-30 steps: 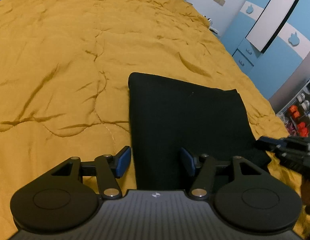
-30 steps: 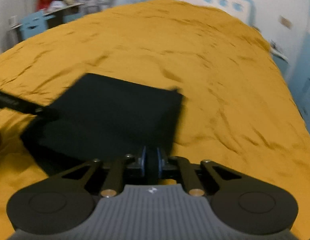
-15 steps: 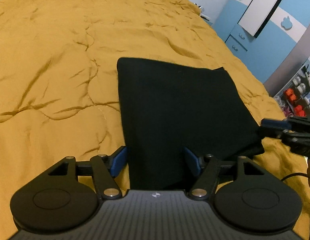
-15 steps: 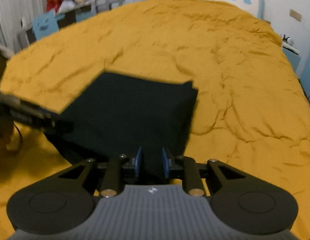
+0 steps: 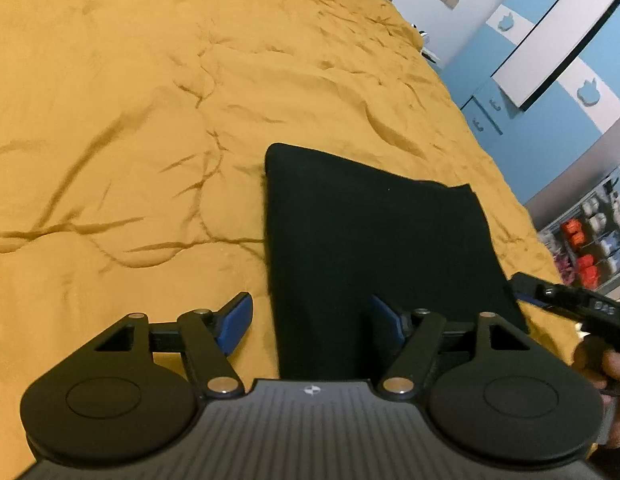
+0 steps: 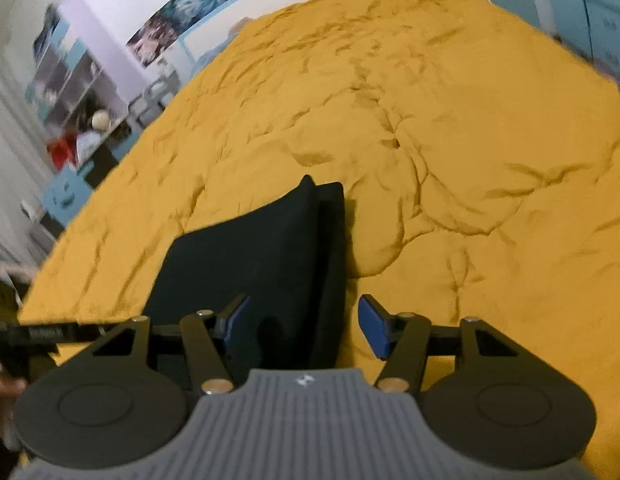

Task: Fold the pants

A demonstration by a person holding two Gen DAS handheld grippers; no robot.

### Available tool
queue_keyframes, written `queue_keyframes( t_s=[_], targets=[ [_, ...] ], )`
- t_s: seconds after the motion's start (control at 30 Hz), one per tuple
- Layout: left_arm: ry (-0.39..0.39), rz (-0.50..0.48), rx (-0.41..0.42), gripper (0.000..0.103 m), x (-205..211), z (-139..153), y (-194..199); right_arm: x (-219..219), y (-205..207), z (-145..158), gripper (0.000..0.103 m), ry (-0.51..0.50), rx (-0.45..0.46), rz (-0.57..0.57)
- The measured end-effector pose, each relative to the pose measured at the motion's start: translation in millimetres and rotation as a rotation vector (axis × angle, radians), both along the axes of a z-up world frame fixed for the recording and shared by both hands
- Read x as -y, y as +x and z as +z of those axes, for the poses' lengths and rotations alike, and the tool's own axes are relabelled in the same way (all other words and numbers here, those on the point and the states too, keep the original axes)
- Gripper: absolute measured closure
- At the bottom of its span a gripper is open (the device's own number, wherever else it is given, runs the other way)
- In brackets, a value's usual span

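Black pants [image 5: 373, 260] lie folded into a rectangle on a mustard quilt [image 5: 130, 120]. My left gripper [image 5: 310, 322] is open over their near left edge, one blue pad over the quilt and the other over the cloth. In the right wrist view the pants [image 6: 262, 256] show a stacked fold along their right side. My right gripper [image 6: 304, 326] straddles that near right edge. Its jaws are opening and neither pad presses on the cloth. Each gripper shows in the other's view, the right gripper [image 5: 569, 308] and the left gripper [image 6: 38, 334].
The quilt [image 6: 469, 120] spreads wide and wrinkled on all sides of the pants. Blue and white cupboards [image 5: 549, 80] and shelves of small items [image 5: 589, 248] stand past the bed's right side. A cluttered desk [image 6: 82, 128] is on the other side. A hand [image 5: 613, 364] holds the right gripper.
My right gripper was shut on the pants' near edge; its jaws have now spread and its view has rolled. The left jaws widened a little. The pants lie still.
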State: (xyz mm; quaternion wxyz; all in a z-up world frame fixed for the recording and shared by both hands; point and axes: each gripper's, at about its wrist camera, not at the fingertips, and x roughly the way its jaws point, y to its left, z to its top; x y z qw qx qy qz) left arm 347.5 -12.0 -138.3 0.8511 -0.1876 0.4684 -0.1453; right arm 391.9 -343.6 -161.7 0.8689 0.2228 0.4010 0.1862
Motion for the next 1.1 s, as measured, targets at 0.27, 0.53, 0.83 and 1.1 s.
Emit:
queue_keyframes(
  t_s=[0.27,0.53,0.83,1.1],
  targets=[
    [-0.072,-0.02,-0.045,0.024,1.8,-15.4,22.5,-4.4,29.6,-27.2,0.046,0.072,-0.087,0.037],
    [-0.072,-0.046,-0.054,0.016,11.9,-26.1,33.9,-15.2,39.5,-38.7,0.043,0.045,-0.102,0.077],
    [-0.129,-0.074,-0.06,0.009,12.9,-39.9,45.4,-22.5,50.3,-50.0,0.035,0.059,-0.113,0.11],
    [-0.143,-0.116,-0.05,0.004,19.9,-45.0,54.4,-31.2,61.6,-57.5,0.032,0.07,-0.103,0.134]
  ],
)
